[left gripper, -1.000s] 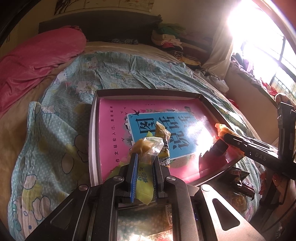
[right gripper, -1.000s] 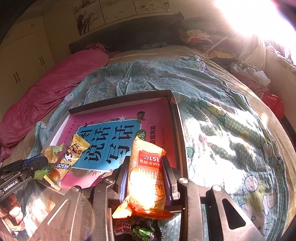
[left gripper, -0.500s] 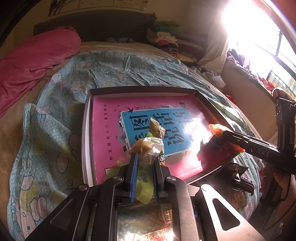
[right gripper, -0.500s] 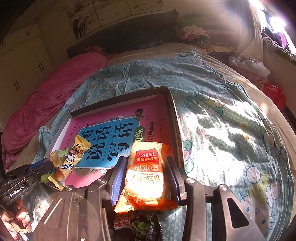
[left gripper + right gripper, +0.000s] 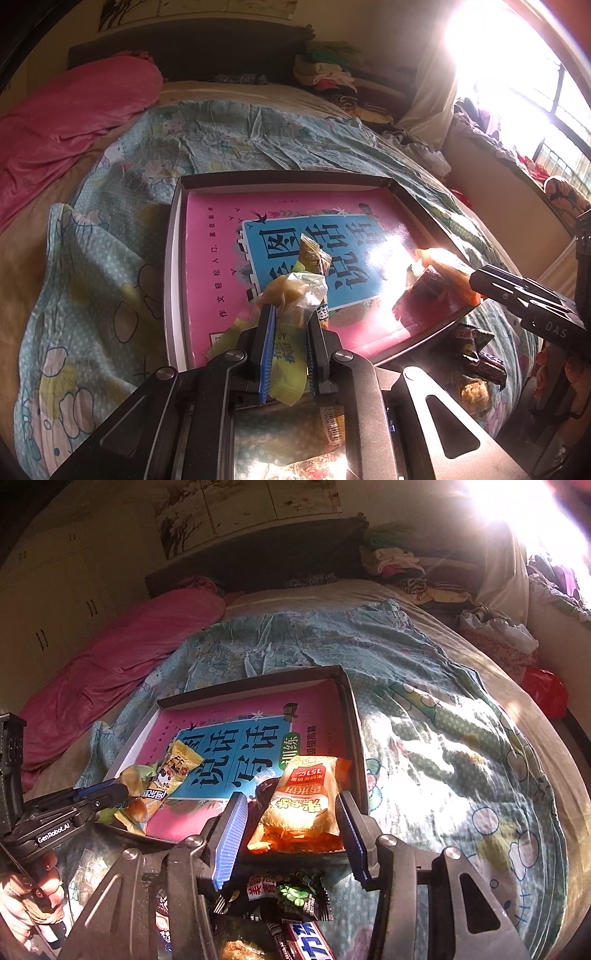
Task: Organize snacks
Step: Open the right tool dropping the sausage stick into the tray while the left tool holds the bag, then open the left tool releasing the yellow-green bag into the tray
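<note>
Left gripper (image 5: pixel 290 325): clamped on a green snack packet (image 5: pixel 291 314), lower centre.
Right gripper (image 5: pixel 291 825): jaws opening around an orange snack bag (image 5: pixel 304 797) resting in the tray (image 5: pixel 251 685).

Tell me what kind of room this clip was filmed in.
Most likely a home bedroom. The shallow box for the snacks sits on a bed spread with a cartoon-print sheet, a pink quilt is bunched near the dark headboard, and clothes are piled beside it.
</note>
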Demonstrator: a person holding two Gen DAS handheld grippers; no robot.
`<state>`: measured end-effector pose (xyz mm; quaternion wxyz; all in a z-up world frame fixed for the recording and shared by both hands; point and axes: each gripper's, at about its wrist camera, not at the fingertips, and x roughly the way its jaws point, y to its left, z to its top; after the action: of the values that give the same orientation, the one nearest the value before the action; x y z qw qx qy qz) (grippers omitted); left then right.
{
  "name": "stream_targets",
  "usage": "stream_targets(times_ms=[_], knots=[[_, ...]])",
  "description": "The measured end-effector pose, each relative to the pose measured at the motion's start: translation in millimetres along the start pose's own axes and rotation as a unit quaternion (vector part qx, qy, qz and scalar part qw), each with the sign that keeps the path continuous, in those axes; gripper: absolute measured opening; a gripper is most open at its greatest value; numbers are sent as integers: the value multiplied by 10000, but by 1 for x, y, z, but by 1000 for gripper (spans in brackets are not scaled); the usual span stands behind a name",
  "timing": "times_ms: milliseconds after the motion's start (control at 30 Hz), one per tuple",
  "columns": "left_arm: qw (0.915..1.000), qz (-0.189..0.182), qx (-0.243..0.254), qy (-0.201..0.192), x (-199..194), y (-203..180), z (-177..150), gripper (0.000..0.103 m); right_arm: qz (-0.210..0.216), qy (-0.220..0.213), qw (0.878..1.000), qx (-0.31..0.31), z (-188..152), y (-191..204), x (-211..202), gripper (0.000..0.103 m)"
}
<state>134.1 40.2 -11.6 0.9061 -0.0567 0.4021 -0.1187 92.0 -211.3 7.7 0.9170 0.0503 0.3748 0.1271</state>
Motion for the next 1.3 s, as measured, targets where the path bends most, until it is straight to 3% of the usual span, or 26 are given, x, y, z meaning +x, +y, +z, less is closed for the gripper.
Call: stream_targets(times_ms=[333, 700, 767, 900, 1300], knots=[[10000, 0, -20, 12, -1, 2, -1, 16, 120, 115, 9997, -204, -2, 14, 7, 50], [10000, -16, -67, 52, 1, 3, -1, 21, 28, 284, 9996, -31, -6, 6, 17, 50], [9999, -11, -92, 56, 1, 4, -1, 24, 21, 284, 9996, -15, -6, 5, 17, 50], [9999, -22, -126, 11, -2, 5, 1, 40, 5, 262, 9997, -31, -5, 6, 15, 52], [9999, -20, -98, -75, -10, 3, 3, 61, -123, 111, 9998, -115, -2, 9, 7, 60]])
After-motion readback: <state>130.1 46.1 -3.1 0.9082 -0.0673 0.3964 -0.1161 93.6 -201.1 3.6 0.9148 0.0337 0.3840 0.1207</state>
